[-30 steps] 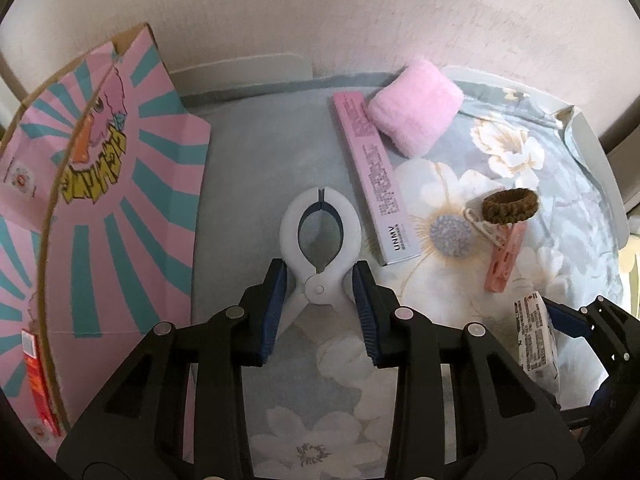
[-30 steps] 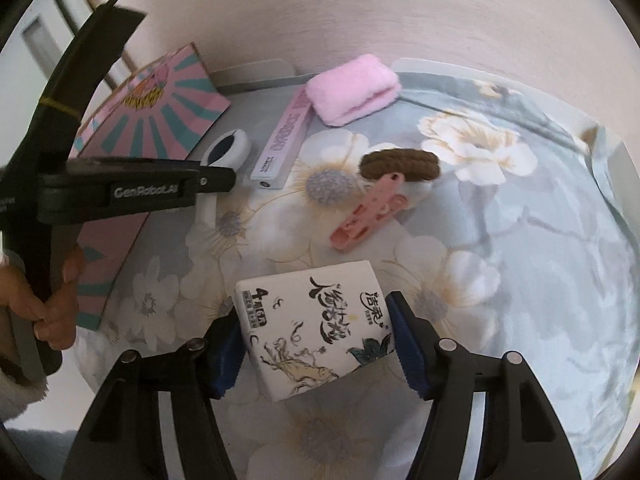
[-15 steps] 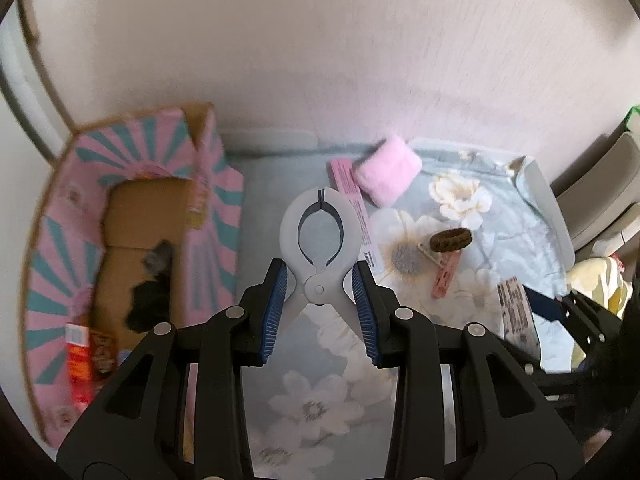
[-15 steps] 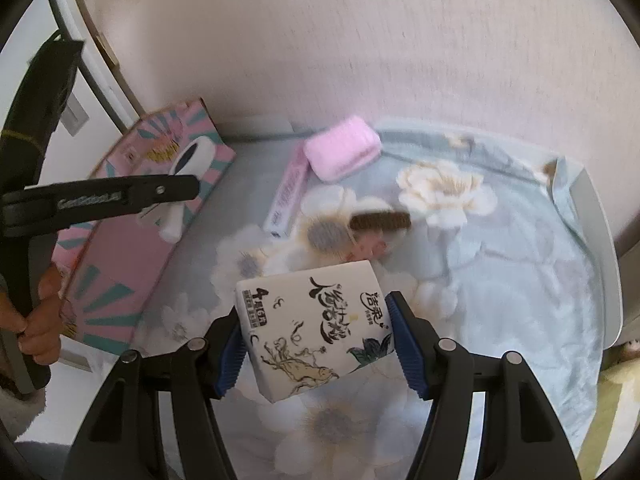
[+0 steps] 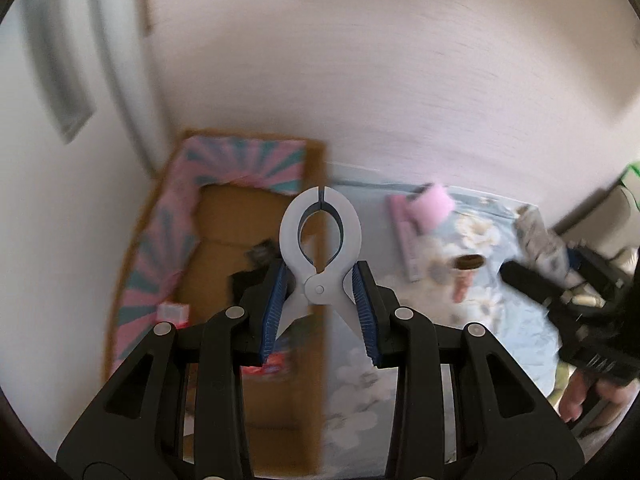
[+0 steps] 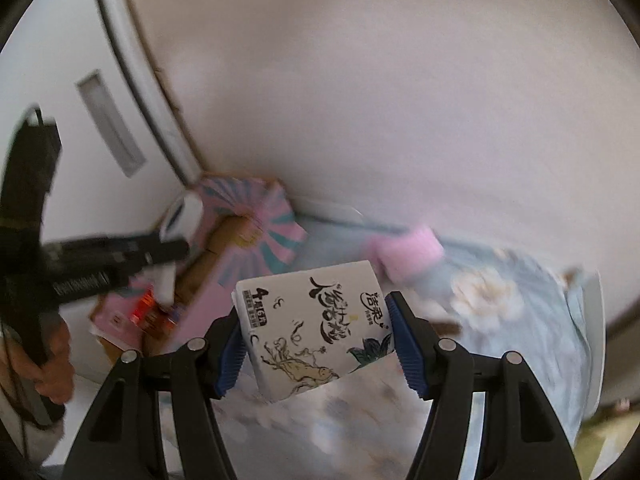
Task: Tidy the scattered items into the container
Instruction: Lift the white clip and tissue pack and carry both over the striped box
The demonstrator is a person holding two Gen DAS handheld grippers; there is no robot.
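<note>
White clip (image 5: 320, 248), black tongs (image 5: 320, 304) with blue pads (image 5: 276, 300), brown box (image 5: 224, 248) with pink and teal stripes, white tissue pack (image 6: 316, 320) with black writing, light blue flowery cloth (image 6: 520, 320), fluffy pink pad (image 5: 434, 205)

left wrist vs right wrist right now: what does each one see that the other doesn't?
Left wrist only: the white clamp held from both sides by the left gripper, the dark items on the box floor, the brown hair tie and the long pink box on the floral sheet.

Right wrist only: the printed face of the tissue pack held in the right gripper.

Both: the pink-and-teal cardboard box, the fluffy pink pad, and the opposite gripper, blurred.
</note>
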